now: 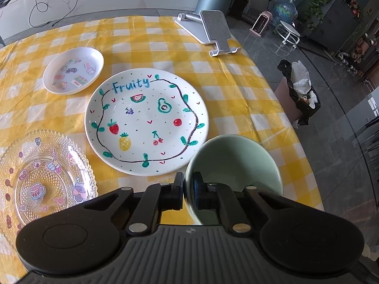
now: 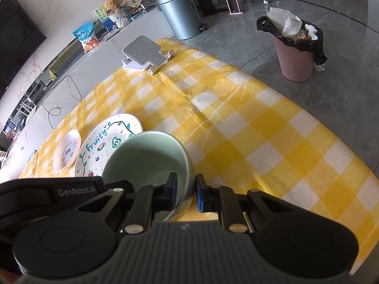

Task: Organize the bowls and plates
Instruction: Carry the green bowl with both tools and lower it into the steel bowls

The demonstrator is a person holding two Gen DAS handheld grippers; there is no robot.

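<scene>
Both grippers pinched one green bowl at the surface's near edge.

Left gripper had its fingers nearly shut on the bowl's wall, one pad inside, one outside; right gripper straddled the opposite wall, narrow, contact looked likely. Probably a two-handed lift for stacking. Fruity plate lay just beside the bowl; small dish and glass plate beyond; phone stand well clear.

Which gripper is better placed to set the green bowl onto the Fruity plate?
Probably the left gripper: it pinches the green bowl's rim beside the Fruity plate. The right gripper grips the far side.
</scene>
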